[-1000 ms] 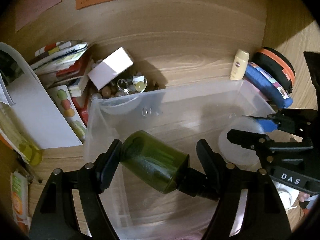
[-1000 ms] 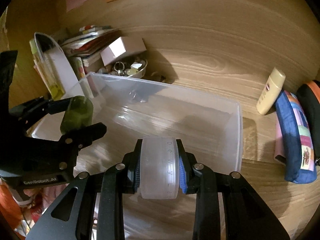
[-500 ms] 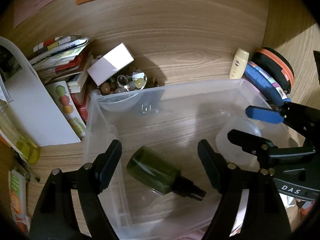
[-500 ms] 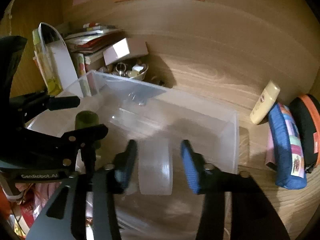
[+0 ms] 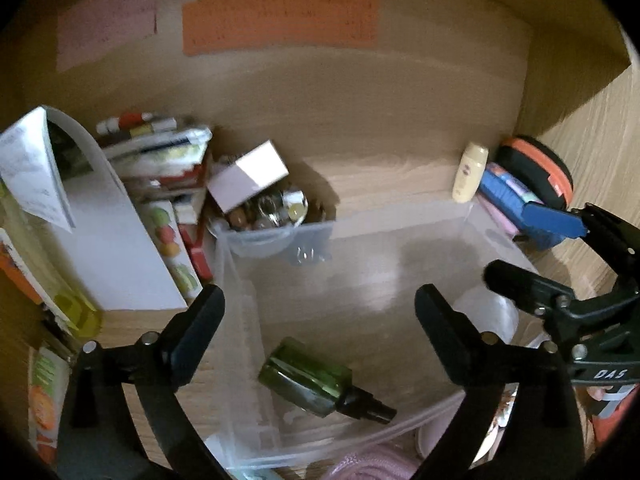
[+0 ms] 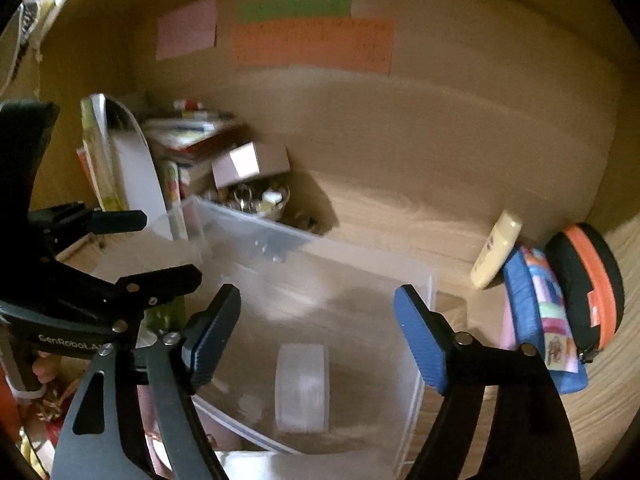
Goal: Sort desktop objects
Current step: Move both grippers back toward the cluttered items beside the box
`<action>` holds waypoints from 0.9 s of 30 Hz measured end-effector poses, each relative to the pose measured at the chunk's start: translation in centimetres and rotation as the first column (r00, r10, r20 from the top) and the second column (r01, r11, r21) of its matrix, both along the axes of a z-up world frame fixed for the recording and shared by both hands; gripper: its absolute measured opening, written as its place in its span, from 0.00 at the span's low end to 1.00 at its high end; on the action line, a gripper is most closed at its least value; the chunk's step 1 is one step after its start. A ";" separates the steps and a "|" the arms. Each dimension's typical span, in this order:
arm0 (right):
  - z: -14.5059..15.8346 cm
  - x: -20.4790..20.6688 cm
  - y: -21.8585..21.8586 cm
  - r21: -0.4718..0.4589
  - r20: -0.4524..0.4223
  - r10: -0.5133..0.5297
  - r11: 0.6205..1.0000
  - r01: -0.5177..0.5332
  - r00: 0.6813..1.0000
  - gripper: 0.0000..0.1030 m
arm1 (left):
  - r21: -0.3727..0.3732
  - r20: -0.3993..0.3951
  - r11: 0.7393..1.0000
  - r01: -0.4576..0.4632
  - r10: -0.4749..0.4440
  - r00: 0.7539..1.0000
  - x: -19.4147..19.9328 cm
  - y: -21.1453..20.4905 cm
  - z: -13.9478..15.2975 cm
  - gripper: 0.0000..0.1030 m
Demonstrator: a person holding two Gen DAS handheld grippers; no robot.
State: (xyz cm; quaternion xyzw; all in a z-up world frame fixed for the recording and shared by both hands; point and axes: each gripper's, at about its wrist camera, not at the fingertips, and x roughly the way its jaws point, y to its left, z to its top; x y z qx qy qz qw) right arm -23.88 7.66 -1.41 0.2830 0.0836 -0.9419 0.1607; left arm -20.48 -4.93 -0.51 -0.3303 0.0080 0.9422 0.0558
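Observation:
A clear plastic bin (image 5: 360,216) (image 6: 320,244) stands on the wooden desk. Inside it a dark green spray bottle (image 5: 308,376) lies on its side, below my left gripper (image 5: 320,304), whose jaws are opening with nothing between them. A frosted white round jar (image 6: 302,386) stands on edge on the bin floor, seen also as the jar (image 5: 492,316) in the left wrist view. My right gripper (image 6: 318,304) hangs above it, jaws opening, pads clear of the jar. Each gripper shows in the other's view: the right gripper (image 5: 536,248) and the left gripper (image 6: 160,248).
Behind the bin sit a bowl of small trinkets (image 5: 268,212) with a white box (image 5: 248,176) on it, and a stack of books and papers (image 5: 160,160). At right stand a cream tube (image 6: 496,248), a blue pouch (image 6: 540,320) and an orange-black case (image 6: 588,284). Sticky notes (image 6: 312,44) hang on the back wall.
Both grippers let go and opened wide. The green bottle dropped onto the bin floor, the white jar too. Both grippers rose and drew back from the bin.

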 end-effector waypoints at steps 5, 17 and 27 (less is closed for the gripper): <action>1.9 1.9 0.8 -0.034 -0.048 -0.020 0.999 0.018 0.999 0.88 | 0.016 -0.035 1.000 -0.009 0.009 0.999 1.0 -0.5 1.5 0.95; 4.0 6.9 2.0 -0.097 -0.129 -0.129 0.988 0.117 0.983 1.00 | 0.007 -0.118 0.999 -0.042 0.042 0.992 6.3 -2.2 4.2 0.97; 1.9 9.2 2.8 -0.115 -0.040 -0.129 0.986 0.124 0.991 1.00 | -0.034 -0.091 0.996 -0.081 0.078 0.993 10.8 -5.0 3.2 0.98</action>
